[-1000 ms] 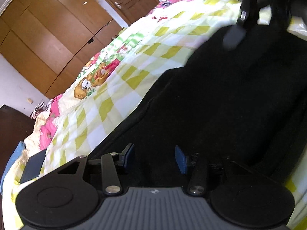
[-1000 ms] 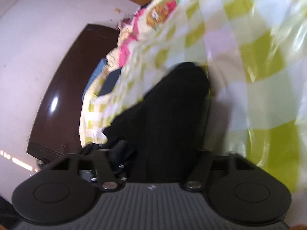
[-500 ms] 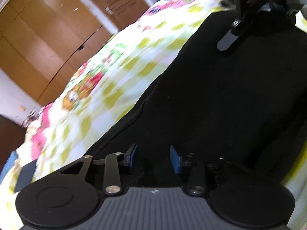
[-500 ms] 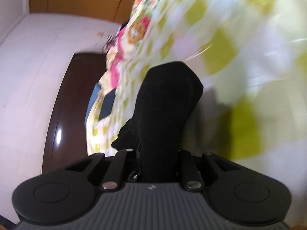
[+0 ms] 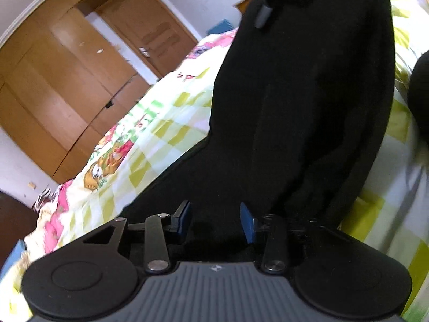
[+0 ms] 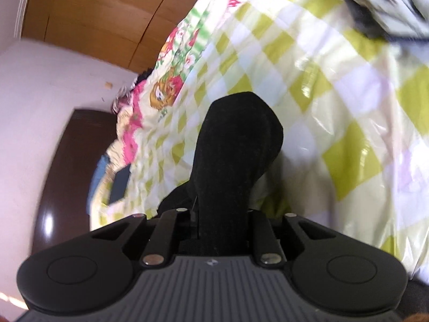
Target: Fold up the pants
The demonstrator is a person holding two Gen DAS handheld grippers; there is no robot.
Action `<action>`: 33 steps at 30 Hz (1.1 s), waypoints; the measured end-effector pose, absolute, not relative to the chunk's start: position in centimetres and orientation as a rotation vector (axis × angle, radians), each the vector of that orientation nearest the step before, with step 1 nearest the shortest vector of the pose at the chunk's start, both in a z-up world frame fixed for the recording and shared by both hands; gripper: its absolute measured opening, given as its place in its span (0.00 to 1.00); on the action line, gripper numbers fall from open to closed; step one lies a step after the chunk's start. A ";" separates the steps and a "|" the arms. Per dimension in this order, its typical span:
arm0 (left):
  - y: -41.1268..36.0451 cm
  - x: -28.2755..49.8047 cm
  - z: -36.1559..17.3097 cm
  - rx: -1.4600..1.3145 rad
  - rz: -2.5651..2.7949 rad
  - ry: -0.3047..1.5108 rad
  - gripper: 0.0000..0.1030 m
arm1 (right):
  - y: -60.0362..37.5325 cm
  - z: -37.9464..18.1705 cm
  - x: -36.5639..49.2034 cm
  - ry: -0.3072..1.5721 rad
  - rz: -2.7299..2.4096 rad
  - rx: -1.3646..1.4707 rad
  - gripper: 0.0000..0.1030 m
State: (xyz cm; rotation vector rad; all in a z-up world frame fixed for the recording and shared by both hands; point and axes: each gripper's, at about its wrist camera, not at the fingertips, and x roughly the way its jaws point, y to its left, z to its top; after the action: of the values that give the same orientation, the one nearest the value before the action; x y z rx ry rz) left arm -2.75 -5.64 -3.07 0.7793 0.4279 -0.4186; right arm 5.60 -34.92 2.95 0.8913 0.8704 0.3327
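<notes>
Lifting black pants [image 5: 308, 102] off checkered quilt [image 5: 166, 131]: our right gripper [image 6: 222, 222] clamped on fabric at frame top, left gripper [image 5: 215, 221] apart below; long axis runs between us.

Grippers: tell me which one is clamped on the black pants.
The right gripper: black pants bunch between its closed fingers. The left gripper has its blue-padded fingers apart.

Left wrist view close over black pants [image 5: 303, 102], right wrist view closer, both sharing checked bedspread [image 6: 335, 102]
</notes>
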 end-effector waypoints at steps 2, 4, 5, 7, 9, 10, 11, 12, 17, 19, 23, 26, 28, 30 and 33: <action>-5.7 -3.1 -3.3 0.777 -0.409 0.403 0.50 | -33.6 4.5 5.9 0.877 0.319 0.845 0.17; -5.5 -3.3 -3.2 0.768 -0.409 0.390 0.51 | -31.5 6.2 6.3 0.881 0.305 0.774 0.17; -5.4 -3.3 -3.1 0.753 -0.412 0.393 0.51 | -30.6 6.9 6.4 0.884 0.299 0.749 0.17; -4.8 -3.0 -2.7 0.706 -0.429 0.414 0.51 | -28.3 8.0 6.9 0.887 0.286 0.700 0.17; -4.3 -2.1 -2.5 0.658 -0.450 0.436 0.51 | -25.7 8.5 7.5 0.895 0.275 0.669 0.18; -4.0 -1.9 -2.3 0.632 -0.458 0.445 0.51 | -24.2 8.5 7.8 0.898 0.267 0.659 0.19; -3.7 -1.8 -2.2 0.609 -0.467 0.454 0.51 | -22.9 8.4 8.1 0.903 0.262 0.648 0.19; -3.2 -1.6 -2.0 0.577 -0.478 0.464 0.51 | -21.4 8.2 8.3 0.908 0.265 0.635 0.19; -1.2 -0.9 -1.3 0.468 -0.505 0.506 0.55 | -12.8 5.9 9.5 0.941 0.278 0.544 0.32; -0.1 -0.8 -1.1 0.427 -0.500 0.522 0.58 | -9.7 4.9 9.6 0.994 0.314 0.479 0.45; 0.9 -1.3 -0.9 0.451 -0.464 0.500 0.67 | -8.9 4.3 8.4 1.012 0.399 0.494 0.50; 1.9 -1.3 -0.5 0.447 -0.436 0.515 0.69 | -10.5 5.2 6.8 0.961 0.447 0.504 0.50; 3.3 -1.3 0.0 0.424 -0.407 0.543 0.72 | -11.8 5.8 5.8 0.938 0.481 0.508 0.51; 5.0 -1.0 0.7 0.382 -0.380 0.584 0.72 | -13.2 6.1 4.7 0.902 0.502 0.497 0.52; 7.2 -1.1 1.5 0.314 -0.333 0.636 0.76 | -14.5 5.5 4.7 0.878 0.477 0.472 0.56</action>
State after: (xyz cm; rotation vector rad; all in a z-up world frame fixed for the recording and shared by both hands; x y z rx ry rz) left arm -1.10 7.21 1.47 0.3142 0.6365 -0.3329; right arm 4.66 -14.50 5.53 0.4720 0.8777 0.4766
